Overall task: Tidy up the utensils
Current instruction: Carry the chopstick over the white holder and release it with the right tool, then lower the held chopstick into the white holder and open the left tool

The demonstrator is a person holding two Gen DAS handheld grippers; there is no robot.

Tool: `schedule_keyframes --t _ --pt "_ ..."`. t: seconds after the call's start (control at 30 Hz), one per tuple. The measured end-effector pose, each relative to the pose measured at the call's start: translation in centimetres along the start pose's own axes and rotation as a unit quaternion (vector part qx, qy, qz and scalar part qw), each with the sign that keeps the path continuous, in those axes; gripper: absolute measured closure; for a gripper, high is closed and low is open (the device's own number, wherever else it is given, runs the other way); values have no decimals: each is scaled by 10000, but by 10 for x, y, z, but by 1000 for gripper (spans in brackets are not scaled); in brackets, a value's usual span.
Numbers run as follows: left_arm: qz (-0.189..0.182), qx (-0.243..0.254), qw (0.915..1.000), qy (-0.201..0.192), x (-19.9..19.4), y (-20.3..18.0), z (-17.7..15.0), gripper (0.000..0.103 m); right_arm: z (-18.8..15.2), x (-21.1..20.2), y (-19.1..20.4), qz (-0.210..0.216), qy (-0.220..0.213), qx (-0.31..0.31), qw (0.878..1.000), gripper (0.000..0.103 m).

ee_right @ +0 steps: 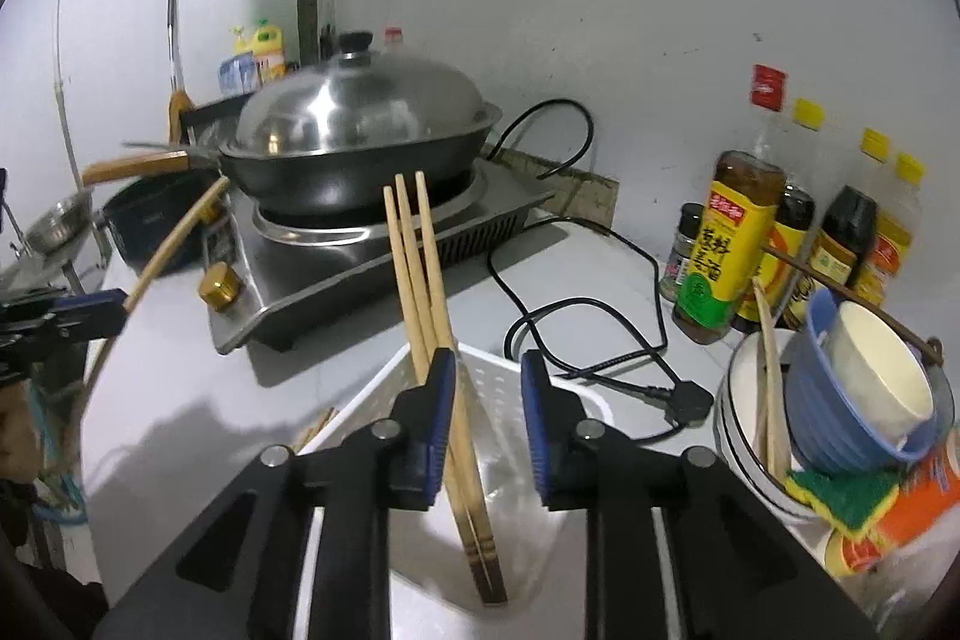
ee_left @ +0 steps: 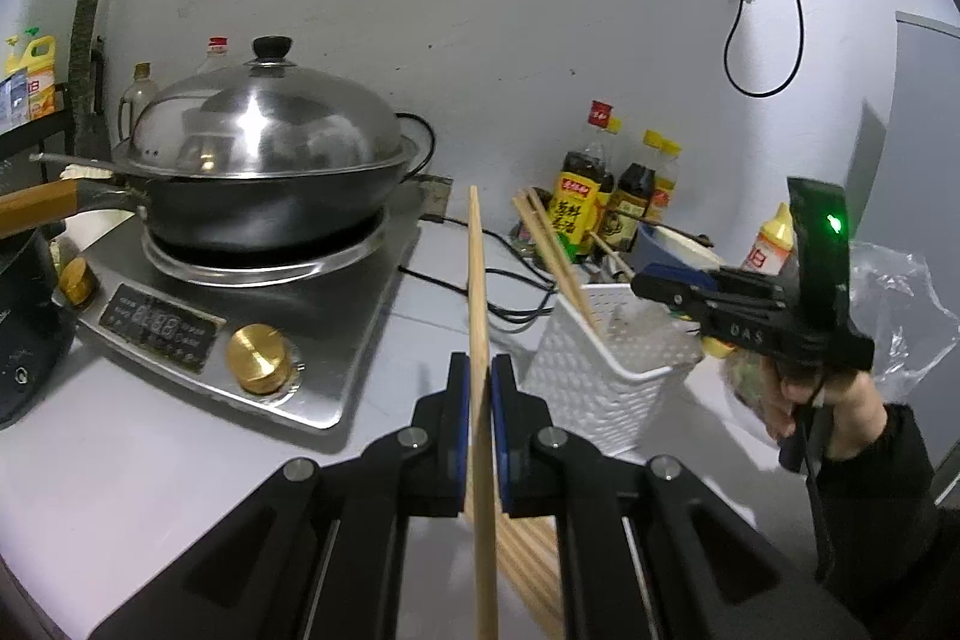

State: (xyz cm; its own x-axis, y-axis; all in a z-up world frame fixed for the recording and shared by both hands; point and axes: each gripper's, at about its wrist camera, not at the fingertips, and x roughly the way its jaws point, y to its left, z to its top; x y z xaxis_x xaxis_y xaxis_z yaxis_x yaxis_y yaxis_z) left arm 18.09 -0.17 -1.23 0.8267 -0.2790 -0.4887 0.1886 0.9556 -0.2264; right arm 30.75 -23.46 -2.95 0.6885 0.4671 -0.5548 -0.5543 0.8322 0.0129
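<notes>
Chopsticks lean on basket rim, counter beyond.

Left black hand-held gripper with blue pads: jaws nearly together, clamped on a single pale wooden chopstick standing upright between them. Right black hand-held gripper, angled downward: jaws parted, pads pressing nothing. Bare hand in a dark sleeve grips its handle from below.
</notes>
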Motion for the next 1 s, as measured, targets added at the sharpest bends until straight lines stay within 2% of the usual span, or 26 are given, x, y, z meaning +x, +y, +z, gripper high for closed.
schedule_keyframes --t 0.1,0.2,0.23,0.47,0.73,0.87,1.0 --pt "-81 -78 9999 -27 3 -9 6 97 -7 -17 -6 5 -92 115 9999 79" --pt "-163 -316 9994 -40 10 -13 14 97 -14 -30 -11 23 -142 237 9996 65" --pt "-206 -409 9989 -52 12 -13 16 97 -16 -33 -13 37 -156 260 9995 63" --pt "-485 -977 9938 -234 38 -25 42 97 -29 -51 -20 150 -386 426 9982 62" --pt "-610 -1193 9891 -619 75 -57 72 97 -37 -59 -46 170 -697 809 9941 61" --pt "-531 -1302 9862 -878 92 -67 81 97 -42 -66 -58 206 -877 1036 9905 61" --pt "-301 -1594 9797 -1177 109 -68 85 97 -45 -68 -62 181 -912 1080 9898 61"
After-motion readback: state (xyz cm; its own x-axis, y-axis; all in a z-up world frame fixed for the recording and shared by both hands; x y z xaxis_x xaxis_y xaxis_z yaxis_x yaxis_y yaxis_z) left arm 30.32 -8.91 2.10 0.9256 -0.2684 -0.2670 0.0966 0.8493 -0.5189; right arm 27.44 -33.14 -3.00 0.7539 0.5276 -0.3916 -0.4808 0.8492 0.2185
